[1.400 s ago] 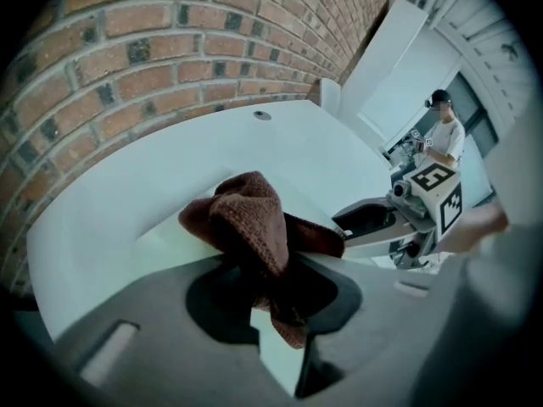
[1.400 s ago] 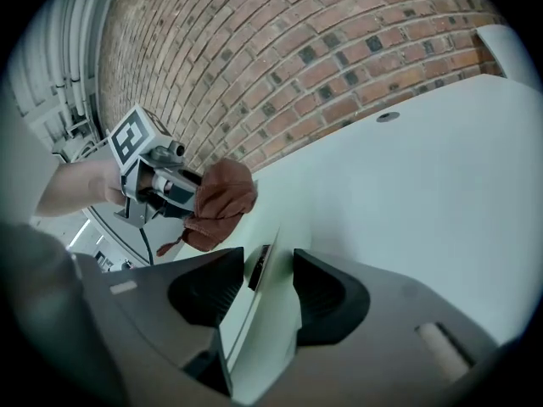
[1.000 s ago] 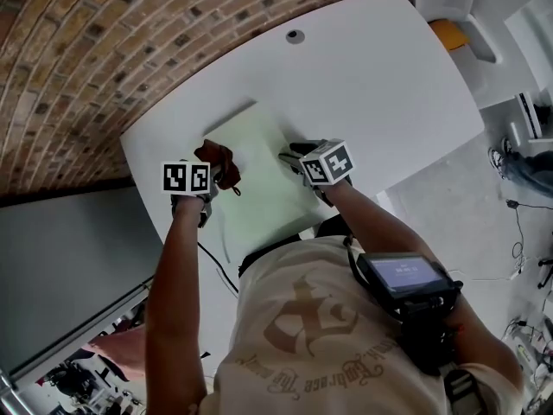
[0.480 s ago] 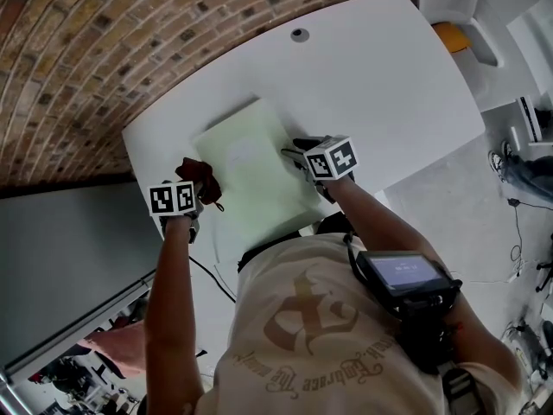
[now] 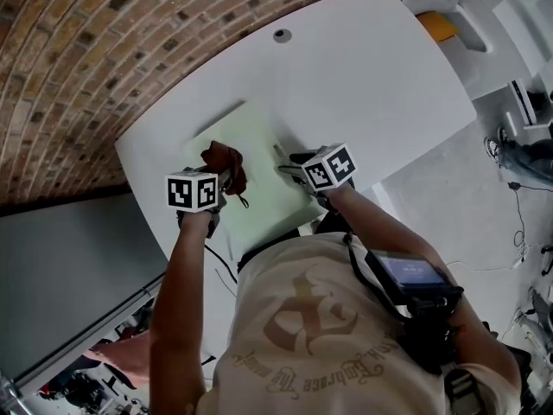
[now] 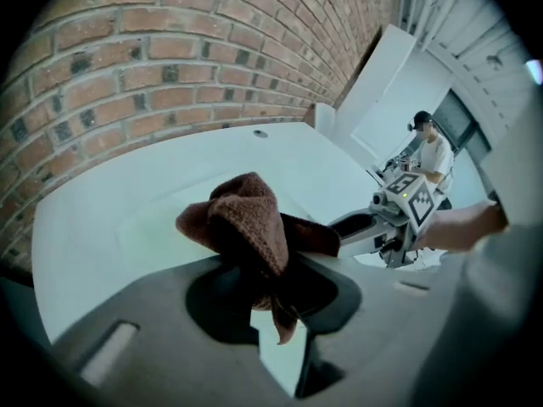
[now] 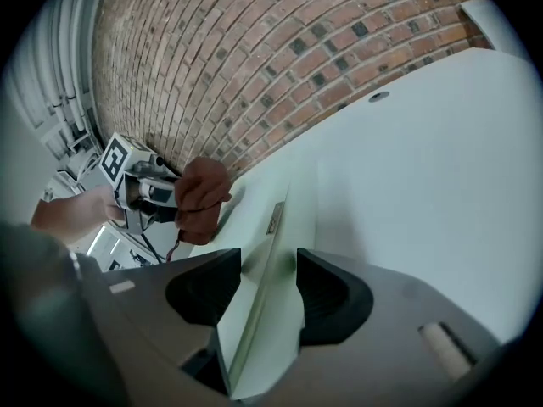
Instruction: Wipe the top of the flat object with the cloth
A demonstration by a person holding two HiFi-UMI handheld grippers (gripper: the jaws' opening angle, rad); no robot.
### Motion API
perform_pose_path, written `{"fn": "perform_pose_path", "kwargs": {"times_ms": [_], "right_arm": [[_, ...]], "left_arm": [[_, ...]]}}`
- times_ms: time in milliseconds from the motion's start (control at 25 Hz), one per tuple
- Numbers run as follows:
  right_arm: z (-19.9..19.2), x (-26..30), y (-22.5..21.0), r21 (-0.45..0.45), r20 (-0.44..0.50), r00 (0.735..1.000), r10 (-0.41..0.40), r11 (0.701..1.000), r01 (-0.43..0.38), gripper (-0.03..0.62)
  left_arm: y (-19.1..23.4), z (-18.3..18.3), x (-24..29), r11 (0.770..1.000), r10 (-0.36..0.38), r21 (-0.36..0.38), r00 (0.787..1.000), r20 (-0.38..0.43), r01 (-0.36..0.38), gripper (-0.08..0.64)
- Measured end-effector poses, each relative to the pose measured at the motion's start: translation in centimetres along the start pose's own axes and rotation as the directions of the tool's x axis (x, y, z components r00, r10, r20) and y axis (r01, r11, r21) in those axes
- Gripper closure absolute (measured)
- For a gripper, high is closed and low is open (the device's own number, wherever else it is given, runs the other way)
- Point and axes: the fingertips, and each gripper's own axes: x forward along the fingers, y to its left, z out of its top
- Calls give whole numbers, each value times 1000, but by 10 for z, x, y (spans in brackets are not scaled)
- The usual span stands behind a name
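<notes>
The brown cloth (image 5: 225, 162), which half a second ago lay off the left edge of the pale green flat object (image 5: 252, 132), is back on its near left part, bunched tight in the left claw (image 6: 270, 288). The right claw (image 7: 267, 288) (its jaws have just been widening) straddles the object's right edge without pinching it, low over the white surface (image 5: 371, 85).

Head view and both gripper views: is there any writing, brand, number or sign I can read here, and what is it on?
T-shirt: curved ornate lettering under an emblem, too distorted to read.
Body-worn screen: lit, text too small to read.
Label on the pale green board edge: blurred, unreadable.
Marker cubes: black-and-white square codes, no letters.
Nothing legible anywhere.
</notes>
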Motion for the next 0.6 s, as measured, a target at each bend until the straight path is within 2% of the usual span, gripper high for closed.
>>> {"fn": "perform_pose_path", "kwargs": {"times_ms": [200, 440, 600], "right_arm": [[-11, -5, 3, 31, 1, 1000, 0, 1000, 0, 388], [-12, -5, 2, 23, -18, 1000, -16, 1000, 17, 396], [-13, -6, 2, 16, -21, 1000, -23, 1000, 23, 399]], "left_arm": [[-38, 17, 29, 996, -63, 64, 997, -38, 65, 477], [-70, 44, 60, 987, -106, 117, 992, -67, 114, 477], [-80, 40, 78, 983, -107, 137, 988, -108, 122, 477]]}}
